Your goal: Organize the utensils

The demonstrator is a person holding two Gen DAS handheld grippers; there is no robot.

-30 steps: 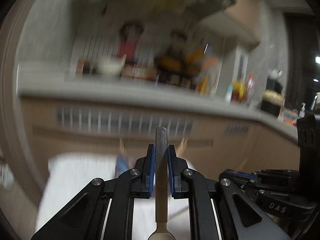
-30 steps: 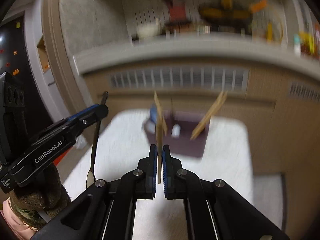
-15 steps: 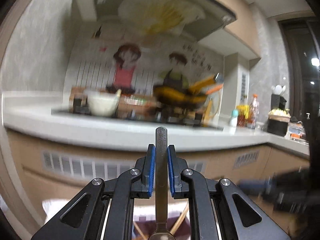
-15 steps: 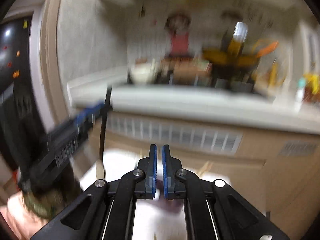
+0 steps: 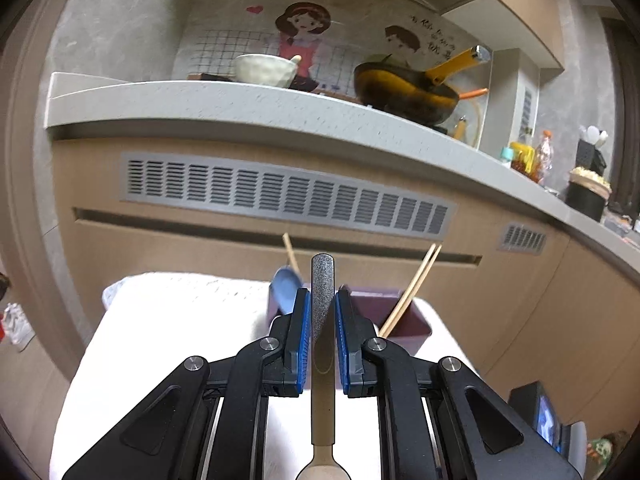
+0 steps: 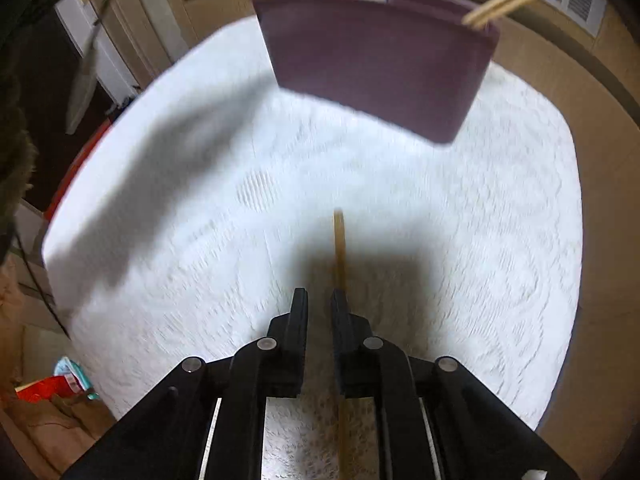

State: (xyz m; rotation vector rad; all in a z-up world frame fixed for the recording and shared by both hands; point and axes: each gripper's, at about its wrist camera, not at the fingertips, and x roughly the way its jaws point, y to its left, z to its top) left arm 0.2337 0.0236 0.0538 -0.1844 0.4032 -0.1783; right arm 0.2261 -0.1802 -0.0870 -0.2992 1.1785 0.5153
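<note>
We see our left tongs (image 5: 322, 320) pinching a spoon (image 5: 322, 360) by its grey-tipped handle, bowl end toward the camera. Past them, a dark purple utensil holder (image 5: 408, 320) stands at the far side of a table covered in white cloth (image 5: 180, 340), with a blue spoon (image 5: 285, 288) and wooden chopsticks (image 5: 412, 288) leaning in it. Our right tongs (image 6: 319, 308) point down at the cloth, their jaws opening, a single wooden chopstick (image 6: 339, 248) lying on the cloth just beside the right jaw; we cannot tell if it touches. The holder (image 6: 376, 60) is well beyond it
</note>
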